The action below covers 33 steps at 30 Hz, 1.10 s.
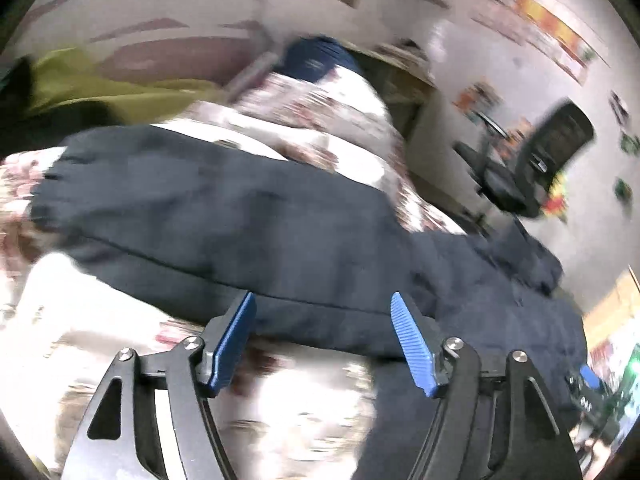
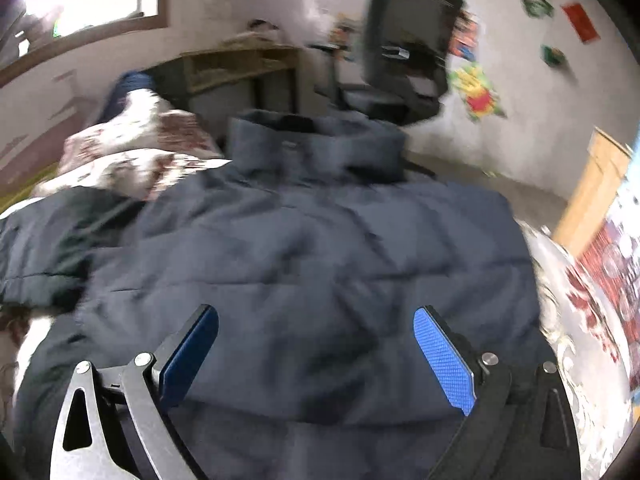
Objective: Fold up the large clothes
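Lying across the bed (image 2: 120, 160), your dark navy padded jacket (image 2: 304, 248) covers most of the floral bedspread, with its collar (image 2: 316, 140) toward the bed's far edge and one sleeve (image 1: 192, 208) stretched out sideways toward the bed's left side, the gathered cuff (image 1: 48, 192) resting on the print. Your left gripper (image 1: 324, 332) hangs just above the sleeve's near edge with its blue pads spread apart and nothing pinched between them; only cloth and bedspread show in the gap. Your right gripper (image 2: 316, 344) hovers over the quilted body of the jacket, its jaws splayed wide and empty, the blue pads (image 2: 444, 360) clear of the fabric as far as the blur lets you judge. Both views are smeared, so fine creases and seams are hard to read. Beyond the bed's far edge you can see a black office chair (image 2: 404, 44) and a wooden desk (image 2: 240, 64) against the wall, which carries bright stickers (image 2: 476, 92). A yellow-green cloth (image 1: 92, 84) lies at the bed's far left corner, and a dark blue bundle (image 1: 320, 58) sits past the pillow end.
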Each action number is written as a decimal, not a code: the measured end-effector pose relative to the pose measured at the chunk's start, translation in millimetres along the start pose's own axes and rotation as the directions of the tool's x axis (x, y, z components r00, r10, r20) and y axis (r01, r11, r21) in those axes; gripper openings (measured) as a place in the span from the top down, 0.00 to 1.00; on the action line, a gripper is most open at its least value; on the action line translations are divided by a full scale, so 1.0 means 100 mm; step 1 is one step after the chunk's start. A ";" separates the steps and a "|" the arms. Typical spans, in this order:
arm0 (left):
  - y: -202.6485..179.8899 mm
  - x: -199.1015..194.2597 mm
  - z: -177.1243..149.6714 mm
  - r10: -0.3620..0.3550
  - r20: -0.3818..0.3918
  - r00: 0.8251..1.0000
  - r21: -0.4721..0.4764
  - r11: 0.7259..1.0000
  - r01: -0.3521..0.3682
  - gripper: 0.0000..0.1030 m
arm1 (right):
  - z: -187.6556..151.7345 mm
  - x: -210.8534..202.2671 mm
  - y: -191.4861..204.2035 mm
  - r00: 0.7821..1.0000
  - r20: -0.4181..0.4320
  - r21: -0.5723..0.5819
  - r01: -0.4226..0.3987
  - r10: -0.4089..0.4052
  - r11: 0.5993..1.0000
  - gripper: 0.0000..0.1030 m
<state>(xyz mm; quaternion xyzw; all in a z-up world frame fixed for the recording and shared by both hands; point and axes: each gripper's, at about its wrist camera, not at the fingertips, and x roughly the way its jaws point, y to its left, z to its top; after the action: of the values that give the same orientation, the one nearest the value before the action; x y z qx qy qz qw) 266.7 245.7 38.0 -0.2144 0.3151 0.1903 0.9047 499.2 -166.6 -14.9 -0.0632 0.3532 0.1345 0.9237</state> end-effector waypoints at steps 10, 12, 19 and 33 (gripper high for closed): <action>1.47 -0.33 0.10 0.126 0.056 0.990 -0.354 0.930 -0.098 0.14 | 0.10 0.22 0.97 0.994 0.002 -0.118 -0.108 0.109 0.987 0.04; 1.67 -0.31 0.10 0.128 0.052 0.990 -0.412 0.906 -0.095 0.14 | 0.10 0.32 1.15 0.993 -0.007 -0.130 -0.115 0.115 0.985 0.04; 2.07 -0.22 0.13 0.141 0.021 0.990 -0.524 0.845 -0.109 0.15 | 0.00 0.67 1.47 0.990 -0.074 -0.138 -0.127 0.117 0.982 0.04; 1.78 -0.14 0.31 0.171 0.079 0.982 -0.407 0.905 -0.124 0.86 | -0.15 0.73 1.49 0.994 -0.074 -0.200 -0.096 0.082 0.975 0.01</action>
<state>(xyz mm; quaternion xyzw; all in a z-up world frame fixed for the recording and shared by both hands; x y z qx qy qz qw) 186.5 407.2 21.1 -0.3593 0.2331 0.3305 0.8410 497.8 -12.4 -77.9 -0.1458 0.3700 0.2091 0.8934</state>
